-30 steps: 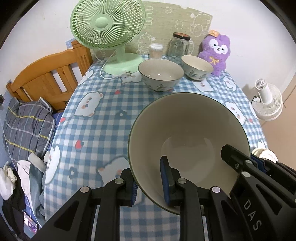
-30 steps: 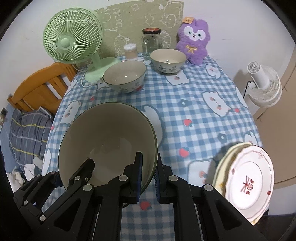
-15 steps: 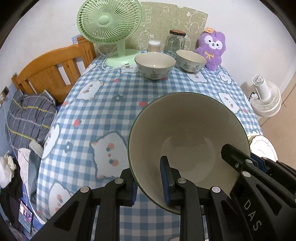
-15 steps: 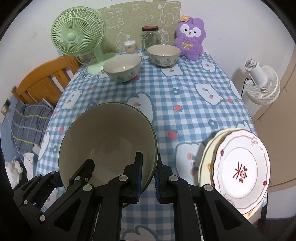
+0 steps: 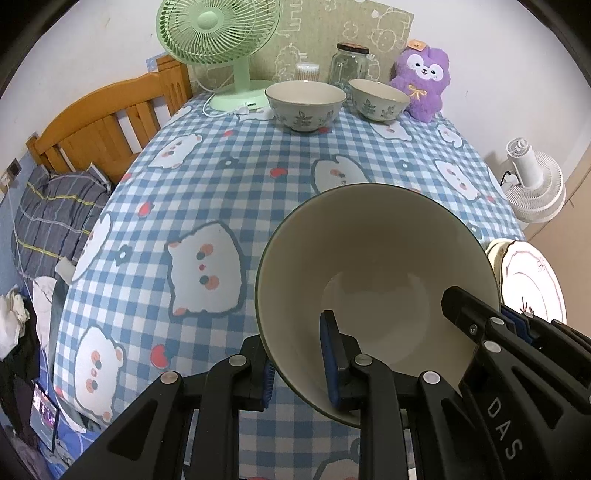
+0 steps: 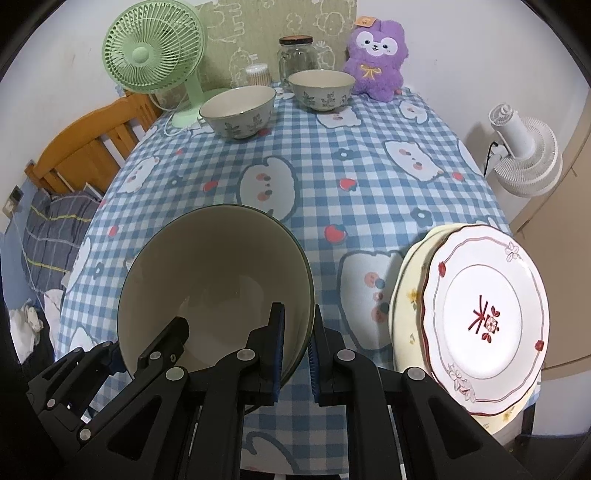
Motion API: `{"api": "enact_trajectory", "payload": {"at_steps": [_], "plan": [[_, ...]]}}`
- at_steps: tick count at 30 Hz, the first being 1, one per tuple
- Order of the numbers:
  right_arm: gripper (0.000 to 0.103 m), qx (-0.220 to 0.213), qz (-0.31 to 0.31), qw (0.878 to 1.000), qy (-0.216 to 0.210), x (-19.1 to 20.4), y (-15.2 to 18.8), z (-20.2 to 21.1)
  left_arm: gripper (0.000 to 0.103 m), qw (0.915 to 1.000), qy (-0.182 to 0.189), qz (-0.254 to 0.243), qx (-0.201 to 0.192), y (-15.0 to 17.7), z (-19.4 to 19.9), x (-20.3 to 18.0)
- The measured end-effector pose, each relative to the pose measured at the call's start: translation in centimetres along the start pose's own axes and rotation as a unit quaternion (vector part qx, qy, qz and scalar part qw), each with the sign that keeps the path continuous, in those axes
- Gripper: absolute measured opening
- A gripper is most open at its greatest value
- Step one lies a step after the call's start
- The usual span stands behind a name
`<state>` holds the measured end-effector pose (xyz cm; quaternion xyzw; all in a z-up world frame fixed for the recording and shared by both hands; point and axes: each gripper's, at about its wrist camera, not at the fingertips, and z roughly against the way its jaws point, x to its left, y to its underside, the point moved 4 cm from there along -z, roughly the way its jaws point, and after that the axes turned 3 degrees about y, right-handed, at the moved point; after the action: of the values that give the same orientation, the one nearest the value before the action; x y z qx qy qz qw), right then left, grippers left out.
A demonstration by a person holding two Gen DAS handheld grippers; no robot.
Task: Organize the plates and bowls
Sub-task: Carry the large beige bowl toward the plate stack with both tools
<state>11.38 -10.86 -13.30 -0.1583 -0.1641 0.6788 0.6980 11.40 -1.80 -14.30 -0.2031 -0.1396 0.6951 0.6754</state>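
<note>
- Left gripper (image 5: pixel 297 363): clamped on the near-left rim of the large bowl (image 5: pixel 373 291), one pad inside the wall, one outside.
- Right gripper (image 6: pixel 295 354): clamped on the opposite, near-right rim of the same large bowl, again one pad on each side of the wall. The bowl is carried between both grippers, mouth tilted toward the cameras, above the near part of the checked tablecloth (image 6: pixel 369 177).
- Plate stack (image 6: pixel 480 317): just to the right of the right gripper, at the near right edge of the table. A patterned white plate lies on top of cream ones. The right hand is the nearer one to it.
- Governing relation: the two small patterned bowls (image 5: pixel 306 105) (image 5: pixel 378 99) stand side by side at the far end, straight ahead of both grippers and well apart from the carried bowl. Clear cloth lies between.
- Judgement: the carried bowl is too wide to nest into the small ones; set it down on open cloth, level, so the small bowls can go inside it.
- Far edge: green fan (image 5: pixel 216 33), glass jar (image 5: pixel 349 64) and purple plush (image 5: pixel 424 83) stand behind the small bowls.
</note>
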Motion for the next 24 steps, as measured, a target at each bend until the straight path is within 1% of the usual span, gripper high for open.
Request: {"api": "enact_trajectory", "payload": {"at_steps": [6,13,24], "plan": [[0.015,0.006,0.001,1.000,-0.006,0.1,0.6,-1.1,0.020,1.0000,-0.006,0.003,0.004,0.7,-0.8,0.3],[0.015,0.016,0.005,1.000,-0.003,0.1,1.0,-2.1,0.020,0.9998,-0.005,0.010,0.014,1.3,-1.7,0.3],[0.015,0.018,-0.001,1.000,-0.004,0.0,1.3,-2.7,0.020,0.9999,-0.007,0.007,0.011,1.5,-2.2,0.4]]}}
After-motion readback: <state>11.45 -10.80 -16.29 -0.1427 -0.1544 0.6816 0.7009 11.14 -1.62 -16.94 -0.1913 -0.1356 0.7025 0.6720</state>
